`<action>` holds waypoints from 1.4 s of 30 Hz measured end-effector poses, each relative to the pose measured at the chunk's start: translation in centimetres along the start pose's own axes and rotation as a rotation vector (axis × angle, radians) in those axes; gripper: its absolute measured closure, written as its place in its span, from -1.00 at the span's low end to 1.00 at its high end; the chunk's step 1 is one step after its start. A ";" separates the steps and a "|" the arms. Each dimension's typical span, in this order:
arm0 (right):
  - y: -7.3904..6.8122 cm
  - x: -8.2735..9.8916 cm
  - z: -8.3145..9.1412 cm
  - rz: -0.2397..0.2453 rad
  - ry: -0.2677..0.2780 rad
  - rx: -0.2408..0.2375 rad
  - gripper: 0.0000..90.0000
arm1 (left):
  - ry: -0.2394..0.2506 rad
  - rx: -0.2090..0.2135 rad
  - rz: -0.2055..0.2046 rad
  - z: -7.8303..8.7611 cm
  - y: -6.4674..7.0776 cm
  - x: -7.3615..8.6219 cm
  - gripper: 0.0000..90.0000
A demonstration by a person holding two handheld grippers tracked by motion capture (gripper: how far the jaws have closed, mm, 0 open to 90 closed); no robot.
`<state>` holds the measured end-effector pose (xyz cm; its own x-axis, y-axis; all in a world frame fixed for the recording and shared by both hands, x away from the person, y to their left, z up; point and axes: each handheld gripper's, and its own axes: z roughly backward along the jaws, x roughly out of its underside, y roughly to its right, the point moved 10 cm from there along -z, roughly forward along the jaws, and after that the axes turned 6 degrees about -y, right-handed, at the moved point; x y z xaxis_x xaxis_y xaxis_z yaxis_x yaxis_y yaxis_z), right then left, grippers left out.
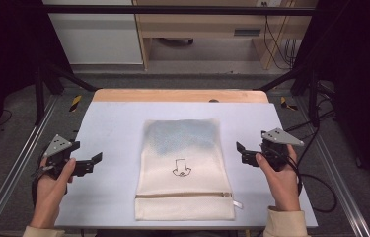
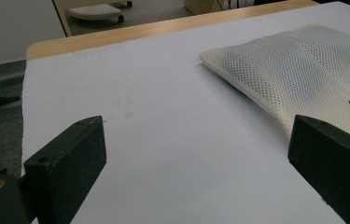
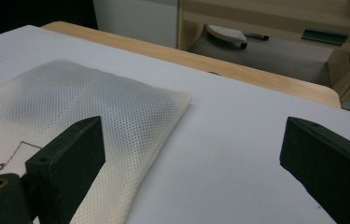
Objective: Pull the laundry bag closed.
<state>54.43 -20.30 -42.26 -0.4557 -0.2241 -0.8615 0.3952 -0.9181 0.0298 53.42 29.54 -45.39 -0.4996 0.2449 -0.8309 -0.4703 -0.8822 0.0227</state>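
I see a cream mesh laundry bag point(image 1: 183, 168) lying flat in the middle of the white table point(image 1: 118, 123), its zipper point(image 1: 182, 195) running across the near end and a small line drawing point(image 1: 181, 168) at its centre. Something bluish shows through the mesh at the far end. My left gripper point(image 1: 91, 163) sits left of the bag, apart from it, with its jaws spread wide and nothing between them; in the left gripper view the bag's far left corner point(image 2: 210, 58) lies ahead and to the right. My right gripper point(image 1: 241, 153) sits just right of the bag, jaws likewise spread and empty, pointing toward it. In the right gripper view the bag point(image 3: 79, 116) lies behind the left jaw.
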 end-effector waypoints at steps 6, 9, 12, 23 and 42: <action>1.6 1.2 -0.2 -0.006 -0.002 0.038 -0.84 | 0.017 -0.010 -0.008 0.0 -0.9 0.5 -0.91; 2.2 1.8 -0.3 -0.002 -0.007 0.051 -0.83 | 0.019 -0.014 -0.024 -0.2 -1.1 0.8 -0.90; 2.8 2.3 -0.4 0.004 -0.005 0.069 -0.83 | 0.027 -0.020 -0.033 -0.4 -1.4 1.1 -0.90; 5.1 4.8 -1.2 -0.007 -0.012 0.137 -0.84 | 0.028 -0.037 -0.054 -1.1 -2.6 2.2 -0.90; 6.9 8.7 -2.4 -0.086 -0.032 0.126 -0.82 | -0.013 -0.043 -0.038 -2.2 -4.8 4.3 -0.92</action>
<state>55.09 -27.82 -50.77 -0.5092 -0.1515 -0.8472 0.2514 -0.9676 0.0219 55.14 33.89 -50.30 -0.4913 0.2839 -0.8234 -0.4579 -0.8884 -0.0332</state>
